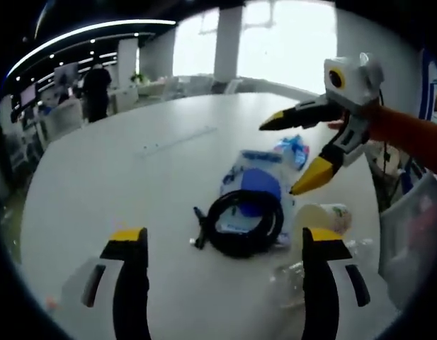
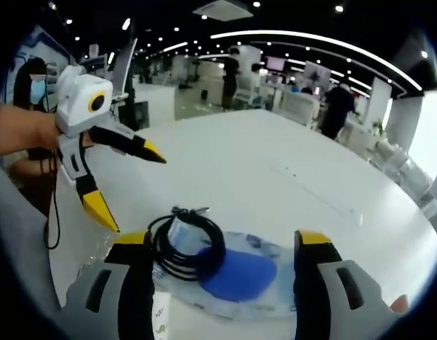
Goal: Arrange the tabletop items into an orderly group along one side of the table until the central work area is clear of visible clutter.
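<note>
In the left gripper view, the left gripper (image 1: 225, 251) is hovering with its jaws spread wide and holding nothing above the round white desk (image 1: 119, 170), where a black coiled cable (image 1: 245, 223) is lying flat on a clear plastic bag with a blue patch (image 1: 257, 185), the cable's plug end (image 1: 198, 230) pointing left, a pale paper cup (image 1: 330, 216) tipped on its side just right of it; the right gripper (image 1: 289, 156) is hanging over the bag, jaws parted and empty. In the right gripper view, the right gripper (image 2: 222, 244) is standing released just over the coil (image 2: 190, 244), the bag's (image 2: 239, 276) long axis running left to right between its jaws, while the left gripper (image 2: 126, 191) is reaching in from the left, jaws apart.
</note>
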